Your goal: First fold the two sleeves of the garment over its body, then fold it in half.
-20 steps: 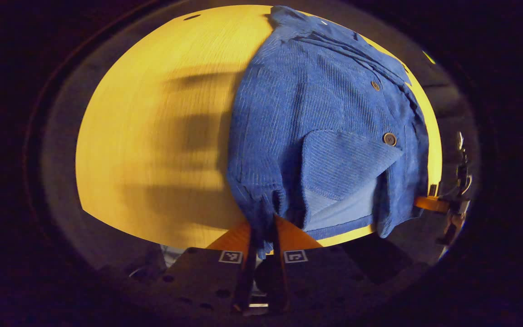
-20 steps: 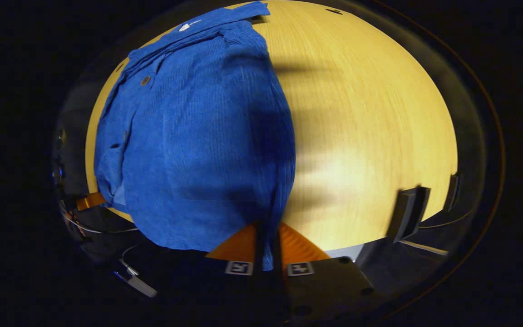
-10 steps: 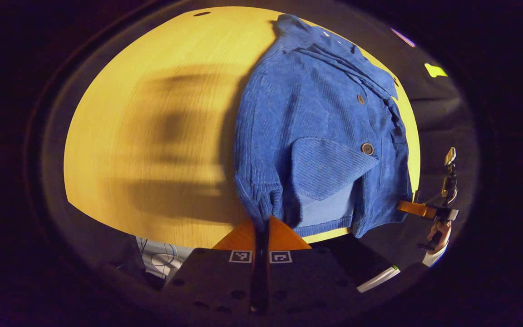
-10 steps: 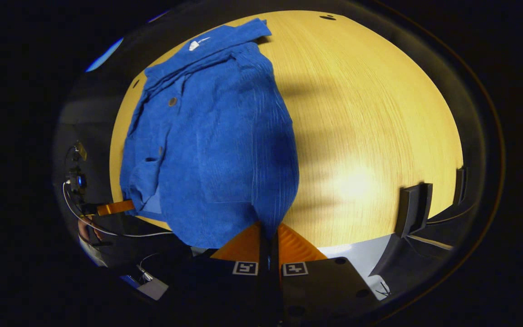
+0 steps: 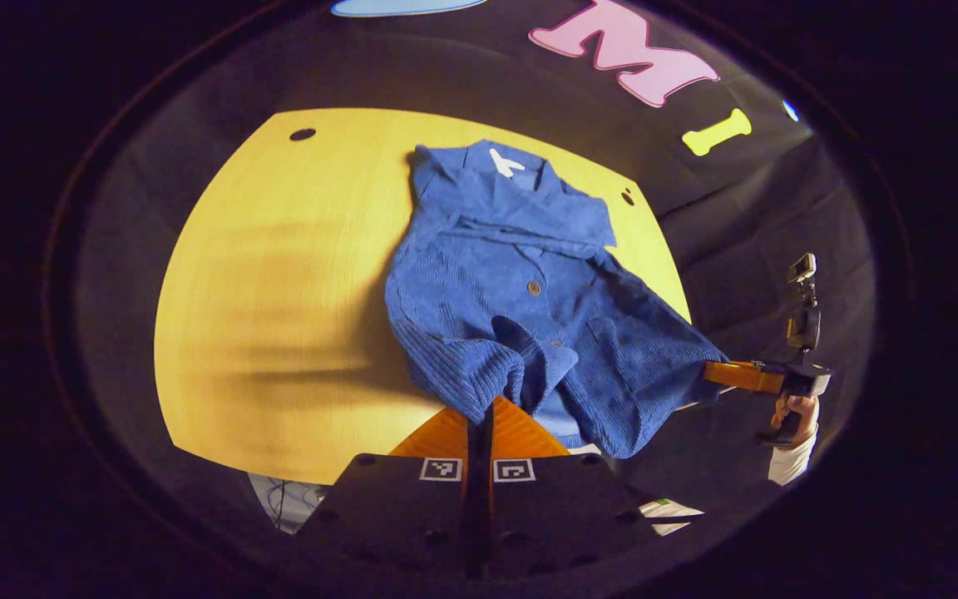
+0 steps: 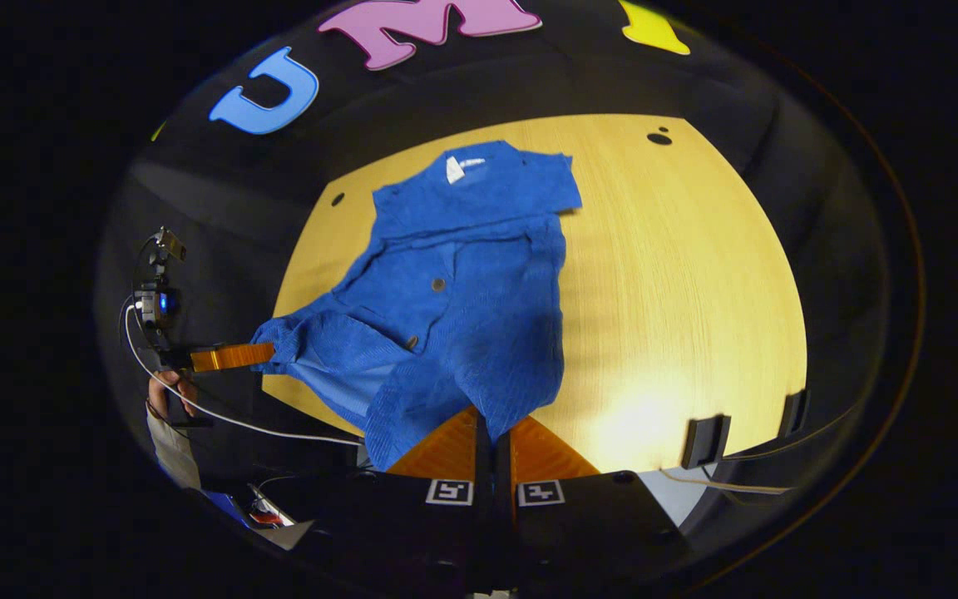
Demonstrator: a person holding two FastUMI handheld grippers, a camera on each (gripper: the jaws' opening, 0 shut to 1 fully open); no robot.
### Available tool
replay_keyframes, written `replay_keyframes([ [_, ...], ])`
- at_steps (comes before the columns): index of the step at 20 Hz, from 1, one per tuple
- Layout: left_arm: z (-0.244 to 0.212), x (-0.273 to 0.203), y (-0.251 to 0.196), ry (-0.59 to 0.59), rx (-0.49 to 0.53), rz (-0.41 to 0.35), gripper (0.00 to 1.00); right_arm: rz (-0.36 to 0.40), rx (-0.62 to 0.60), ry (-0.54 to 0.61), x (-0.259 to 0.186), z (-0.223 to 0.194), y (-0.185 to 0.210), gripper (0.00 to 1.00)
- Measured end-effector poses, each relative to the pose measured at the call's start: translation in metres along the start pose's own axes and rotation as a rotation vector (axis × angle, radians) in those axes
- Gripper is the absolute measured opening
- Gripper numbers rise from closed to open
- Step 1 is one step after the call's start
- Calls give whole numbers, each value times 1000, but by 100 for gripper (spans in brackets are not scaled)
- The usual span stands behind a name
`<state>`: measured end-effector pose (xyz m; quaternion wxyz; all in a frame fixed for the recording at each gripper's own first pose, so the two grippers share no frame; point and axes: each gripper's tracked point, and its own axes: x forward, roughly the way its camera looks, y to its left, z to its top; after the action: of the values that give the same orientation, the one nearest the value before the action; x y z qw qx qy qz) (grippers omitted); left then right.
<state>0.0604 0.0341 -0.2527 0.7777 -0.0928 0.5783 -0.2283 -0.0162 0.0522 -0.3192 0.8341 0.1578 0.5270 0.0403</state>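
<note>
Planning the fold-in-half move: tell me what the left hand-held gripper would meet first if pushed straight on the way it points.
The left hand-held gripper is shut on the blue jacket, so pushed ahead it likely meets the bunched hem folds first, then the wooden table. Depth is hard to judge.

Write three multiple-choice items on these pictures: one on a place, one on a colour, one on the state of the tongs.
1. Where does the shirt's collar lie?
A. at the table's far side
B. at the near edge
C. off the table

2. What colour is the shirt?
A. red
B. blue
C. white

3. How do the left tongs and right tongs stand?
A. both open
B. one open
C. both shut on the shirt's hem

Answers: 1 A, the collar sits farthest from both cameras. 2 B, blue corduroy. 3 C, each pair pinches a near corner of the cloth.
</note>
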Motion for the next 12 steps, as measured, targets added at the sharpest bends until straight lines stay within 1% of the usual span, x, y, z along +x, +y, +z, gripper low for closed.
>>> replay_keyframes([
  [2, 36, -25, -1, -58, -4, -2, 0, -2, 4, -72, -10, 45, 6, 5],
  [5, 78, -56, 14, -90, -18, 5, 0, -10, 22, -172, -14, 118, 7, 5],
  [6, 92, -60, 19, -93, -22, 15, 0, -3, 38, -183, -11, 144, 9, 5],
  [8, 131, -51, 30, -120, 3, 66, 0, 13, 84, -218, 4, 203, 7, 5],
  [9, 161, -33, 35, -136, -4, 92, 0, -14, 101, -231, 18, 233, -6, 5],
  [10, 186, -20, 39, -134, -45, 101, 0, -44, 120, -225, 34, 257, -22, 5],
  [11, 206, -5, 45, -124, -105, 106, 0, -61, 134, -222, 54, 281, -32, 5],
  [12, 223, 8, 50, -109, -144, 124, 0, -76, 139, -217, 77, 302, -42, 5],
])
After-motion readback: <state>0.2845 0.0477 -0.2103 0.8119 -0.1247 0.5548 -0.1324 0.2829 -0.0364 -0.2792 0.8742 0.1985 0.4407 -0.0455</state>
